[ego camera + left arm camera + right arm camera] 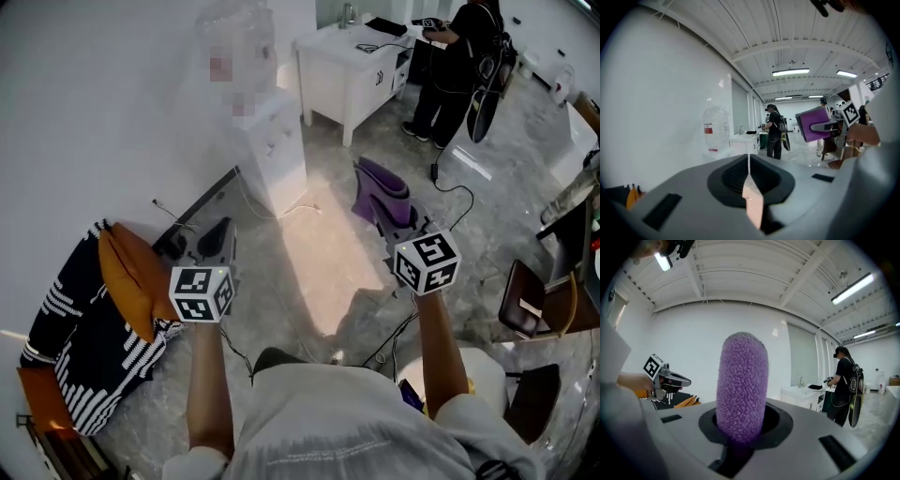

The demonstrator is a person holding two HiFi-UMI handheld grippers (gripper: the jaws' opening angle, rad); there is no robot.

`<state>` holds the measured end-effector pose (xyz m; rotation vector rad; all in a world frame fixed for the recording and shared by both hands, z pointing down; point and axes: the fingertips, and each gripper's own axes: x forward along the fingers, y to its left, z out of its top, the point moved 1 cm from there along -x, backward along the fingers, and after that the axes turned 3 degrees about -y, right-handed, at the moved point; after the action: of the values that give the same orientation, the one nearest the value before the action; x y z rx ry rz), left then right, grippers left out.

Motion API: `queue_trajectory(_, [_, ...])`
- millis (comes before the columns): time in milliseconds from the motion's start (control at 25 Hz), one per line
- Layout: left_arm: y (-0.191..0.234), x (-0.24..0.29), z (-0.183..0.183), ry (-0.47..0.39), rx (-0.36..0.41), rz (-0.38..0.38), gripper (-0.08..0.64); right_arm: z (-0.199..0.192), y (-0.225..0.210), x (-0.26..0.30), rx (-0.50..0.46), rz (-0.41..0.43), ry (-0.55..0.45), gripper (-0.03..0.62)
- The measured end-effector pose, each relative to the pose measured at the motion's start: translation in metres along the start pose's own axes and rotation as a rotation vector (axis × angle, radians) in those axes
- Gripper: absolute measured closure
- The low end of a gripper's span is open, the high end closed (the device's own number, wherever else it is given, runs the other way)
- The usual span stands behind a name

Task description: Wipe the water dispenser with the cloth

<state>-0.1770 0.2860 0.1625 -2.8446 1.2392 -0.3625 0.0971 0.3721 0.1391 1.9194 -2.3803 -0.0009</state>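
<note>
Currently listed, by position:
Right gripper (386,214): clenched on purple cloth (382,186), held up over marbled floor (319,272); cloth upright between the jaws in the right gripper view, nubbly pile
Left gripper (219,230): jaws pressed together, nothing between them; level with right gripper, well apart from it
Water dispenser (279,145): white, against white wall (103,112), ahead of both grippers; clear bottle (246,33) on top, red label seen in the left gripper view; well apart from cloth, not touched by it
White cabinet (349,73): just beyond dispenser; person in black (461,66) standing at it
Orange cushion (131,279): on black-and-white striped fabric (80,342), lower left
Brown chair (527,298): right edge
</note>
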Motion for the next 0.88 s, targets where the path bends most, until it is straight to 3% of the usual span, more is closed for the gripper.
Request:
queue_trajectory(200, [-0.014,0.011,-0.003,0.021,0.006,0.002,0.537,-0.012,-0.017,0.001,0.016,0.012,0.021,0.523])
queue_trajectory(400, [0.003,0.036,-0.003,0.015,-0.013,0.016,0.536,-0.017,-0.034,0.024,0.037,0.007,0.029,0.523])
queue_trajectory(880, [0.106,0.182,0.003,-0.045,-0.018,0.02,0.537,-0.001,-0.099,0.163,-0.013,-0.066,0.07,0.522])
